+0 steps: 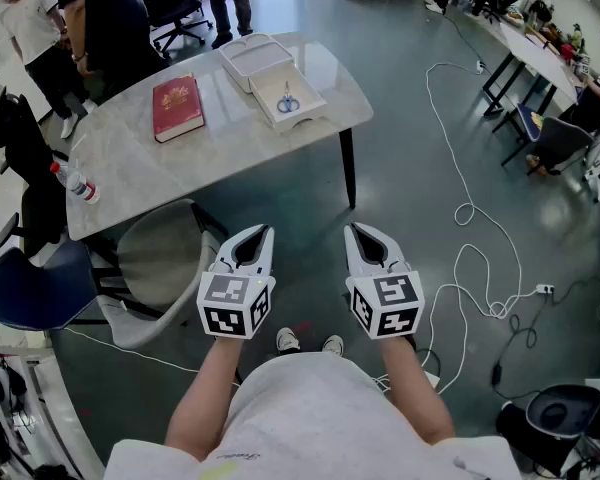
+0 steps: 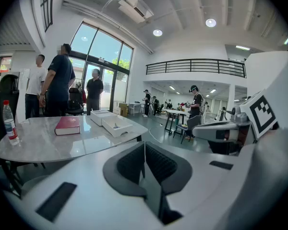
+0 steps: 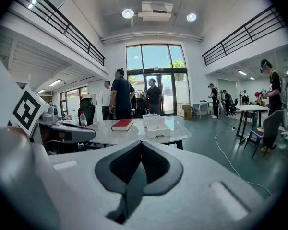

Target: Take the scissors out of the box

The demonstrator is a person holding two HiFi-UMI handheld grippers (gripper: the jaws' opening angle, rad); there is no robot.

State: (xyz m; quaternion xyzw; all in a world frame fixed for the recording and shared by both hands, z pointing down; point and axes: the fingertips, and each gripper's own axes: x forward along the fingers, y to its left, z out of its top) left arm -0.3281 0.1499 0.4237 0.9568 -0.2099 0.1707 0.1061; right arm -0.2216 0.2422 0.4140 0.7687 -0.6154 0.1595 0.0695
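Observation:
A pair of blue-handled scissors (image 1: 288, 102) lies inside an open white box (image 1: 302, 111) near the right end of a grey table (image 1: 130, 158). The same box (image 2: 116, 126) shows in the left gripper view, and in the right gripper view the box (image 3: 158, 129) stands far ahead. My left gripper (image 1: 266, 230) and right gripper (image 1: 353, 228) hang side by side over the floor, well short of the table. Both are shut with nothing between their jaws.
A red book (image 1: 177, 106) lies mid-table and a second white box or lid (image 1: 255, 56) sits behind the first. A water bottle (image 1: 75, 183) lies at the table's left end. A grey chair (image 1: 160, 268) stands at the near side. Cables (image 1: 470, 218) trail on the floor at right. People stand beyond the table.

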